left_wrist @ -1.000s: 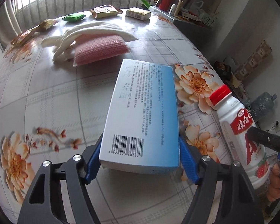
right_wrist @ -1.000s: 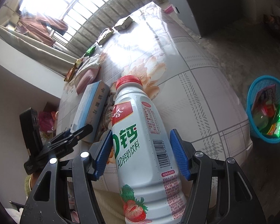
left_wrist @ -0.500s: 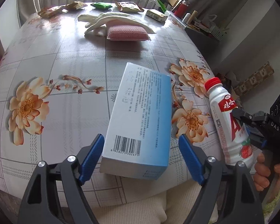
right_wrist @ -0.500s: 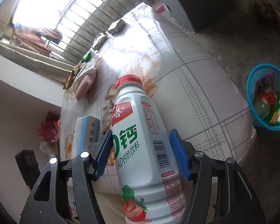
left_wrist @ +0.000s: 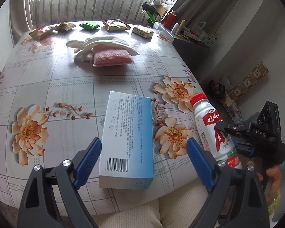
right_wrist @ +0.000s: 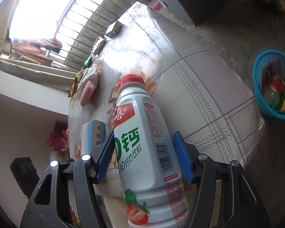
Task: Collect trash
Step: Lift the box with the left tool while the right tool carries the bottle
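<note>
My left claw (left_wrist: 144, 159) has just been opening; its jaws stand clear of the box (left_wrist: 128, 136) lying between them on the worktop (left_wrist: 66, 87). My right claw (right_wrist: 142, 157) grips the bottle (right_wrist: 142, 148) above the worktop edge.

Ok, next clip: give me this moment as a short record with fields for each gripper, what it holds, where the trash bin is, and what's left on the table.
left gripper: open, jaws have just been opening; blue box lies between them on the table, pads clear of it
right gripper: shut on the white bottle, red cap pointing away
bin: blue basket on the floor past the table edge, already holding wrappers
left on table: pink sponge, white cloth, snack packets along the far edge
</note>
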